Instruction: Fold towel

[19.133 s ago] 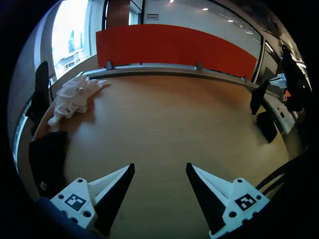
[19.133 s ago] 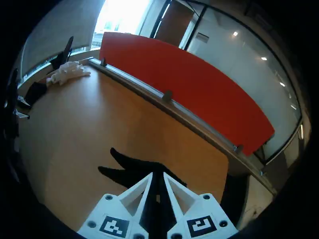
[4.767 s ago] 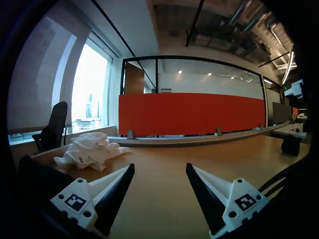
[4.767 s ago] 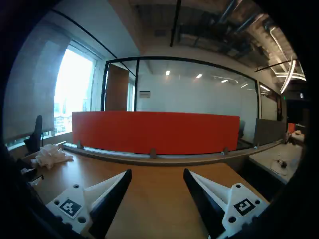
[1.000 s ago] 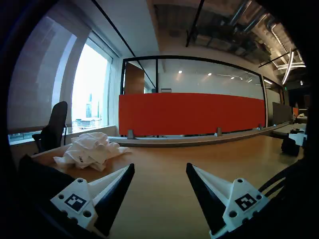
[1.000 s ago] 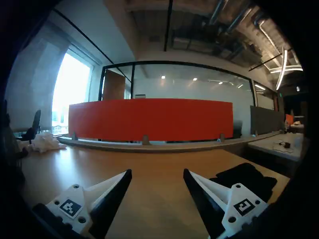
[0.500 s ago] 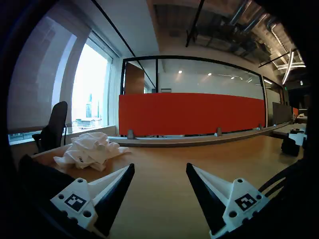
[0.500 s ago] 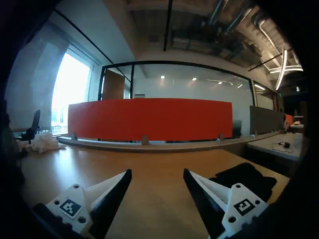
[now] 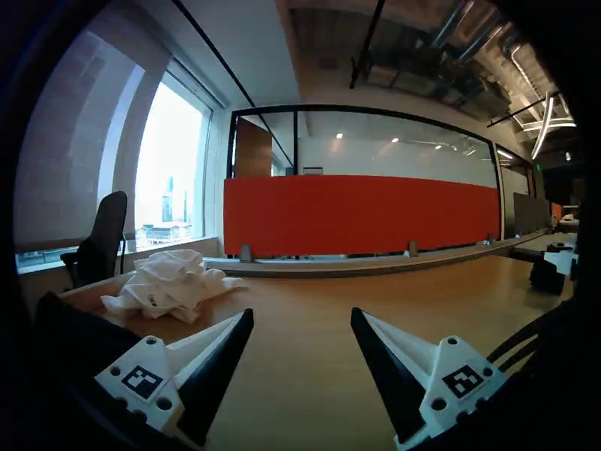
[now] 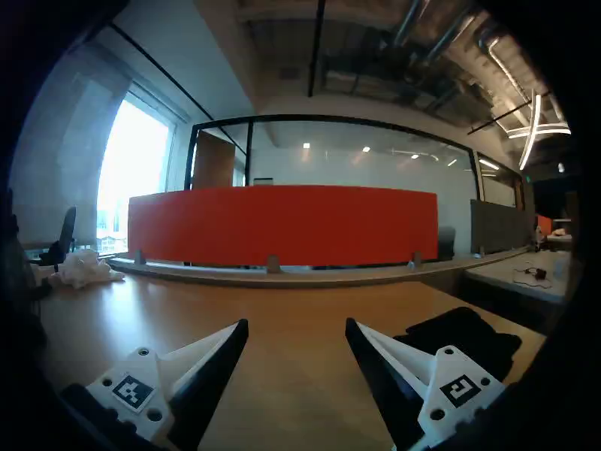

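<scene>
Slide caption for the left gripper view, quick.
Left gripper open, low over a wooden desk; crumpled white cloth ahead at frame left, red divider behind.

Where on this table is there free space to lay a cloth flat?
The widest bare wood is the middle of the table, bordered by the white cloth pile at far left, the red divider behind and the black cloth at near right. Crowded: the left end by the pile.

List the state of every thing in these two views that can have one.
left tongs: open, holding nothing
right tongs: open, holding nothing
white cloth: crumpled in a heap on the desk
black cloth: lying low on the desk, ungripped
office chair: unoccupied
</scene>
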Demonstrator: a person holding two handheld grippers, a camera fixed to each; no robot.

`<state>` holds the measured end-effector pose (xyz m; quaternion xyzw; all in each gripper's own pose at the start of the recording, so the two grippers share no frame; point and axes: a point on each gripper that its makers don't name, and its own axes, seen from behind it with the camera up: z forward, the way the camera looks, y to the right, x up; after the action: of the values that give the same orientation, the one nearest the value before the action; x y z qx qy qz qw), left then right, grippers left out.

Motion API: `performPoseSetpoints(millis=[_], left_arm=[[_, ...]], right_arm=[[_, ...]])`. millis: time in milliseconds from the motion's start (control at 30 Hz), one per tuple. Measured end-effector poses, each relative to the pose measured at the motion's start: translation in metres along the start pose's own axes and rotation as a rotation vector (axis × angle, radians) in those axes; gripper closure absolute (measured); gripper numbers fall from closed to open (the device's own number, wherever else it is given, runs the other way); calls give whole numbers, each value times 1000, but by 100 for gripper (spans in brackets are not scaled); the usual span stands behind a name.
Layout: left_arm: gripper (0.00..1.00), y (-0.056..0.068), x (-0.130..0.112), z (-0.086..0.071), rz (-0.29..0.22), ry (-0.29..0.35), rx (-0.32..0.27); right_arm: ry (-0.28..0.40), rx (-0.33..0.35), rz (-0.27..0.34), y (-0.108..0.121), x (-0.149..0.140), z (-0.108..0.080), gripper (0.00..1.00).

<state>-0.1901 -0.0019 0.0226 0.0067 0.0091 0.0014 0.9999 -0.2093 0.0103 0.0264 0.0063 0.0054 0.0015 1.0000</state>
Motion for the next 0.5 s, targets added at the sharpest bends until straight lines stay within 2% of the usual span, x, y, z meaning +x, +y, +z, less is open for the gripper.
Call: performPoseSetpoints(millis=[500], left_arm=[[4,-1,-1,1,0,0,0]], right_arm=[[0,0,0,1,-1,0,0]])
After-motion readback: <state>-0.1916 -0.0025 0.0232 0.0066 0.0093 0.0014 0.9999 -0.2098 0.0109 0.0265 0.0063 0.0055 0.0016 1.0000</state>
